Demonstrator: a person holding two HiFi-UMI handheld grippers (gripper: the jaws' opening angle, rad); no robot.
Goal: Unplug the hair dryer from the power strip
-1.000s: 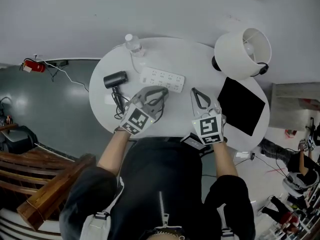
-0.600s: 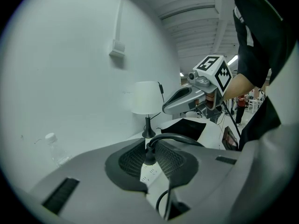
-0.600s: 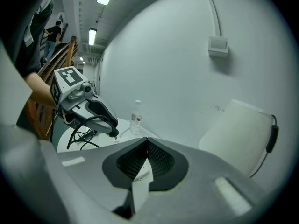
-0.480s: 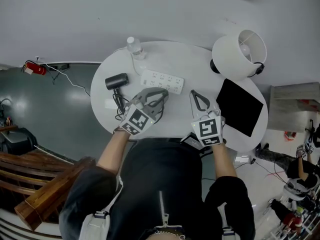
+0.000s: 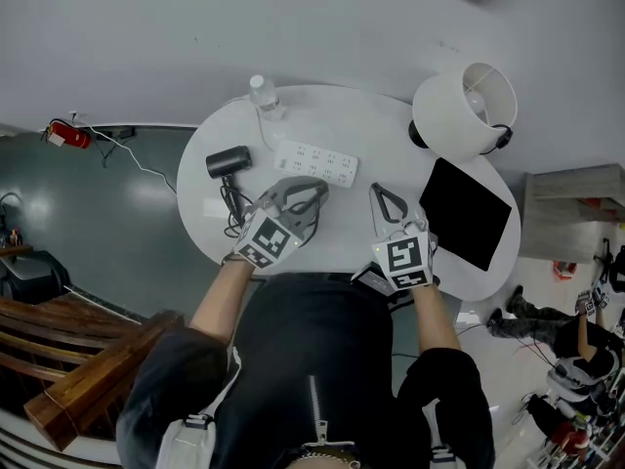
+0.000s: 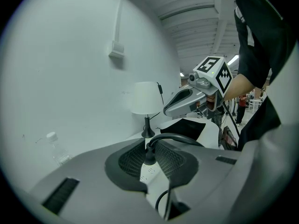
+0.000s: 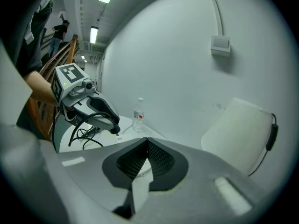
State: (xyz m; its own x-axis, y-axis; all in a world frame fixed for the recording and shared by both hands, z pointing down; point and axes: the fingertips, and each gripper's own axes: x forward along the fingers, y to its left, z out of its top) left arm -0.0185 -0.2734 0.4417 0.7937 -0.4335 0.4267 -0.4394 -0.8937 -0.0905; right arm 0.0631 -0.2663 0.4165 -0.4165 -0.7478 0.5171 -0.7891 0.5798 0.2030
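The white power strip (image 5: 315, 161) lies across the middle of the round white table (image 5: 342, 115). The black hair dryer (image 5: 227, 159) lies to its left, with its cord coiled near the table edge. My left gripper (image 5: 312, 188) is shut on the black plug (image 6: 149, 155), whose cord arcs over the jaws. The plug (image 7: 114, 130) hangs right over the strip's near side. I cannot tell whether its pins still touch a socket. My right gripper (image 5: 381, 191) hovers shut and empty to the right of the strip, and its jaws meet in the right gripper view (image 7: 147, 143).
A clear water bottle (image 5: 262, 91) stands at the table's far left. A white-shaded lamp (image 5: 464, 107) stands at the far right. A black flat pad (image 5: 464, 211) lies on the right of the table, close to my right gripper.
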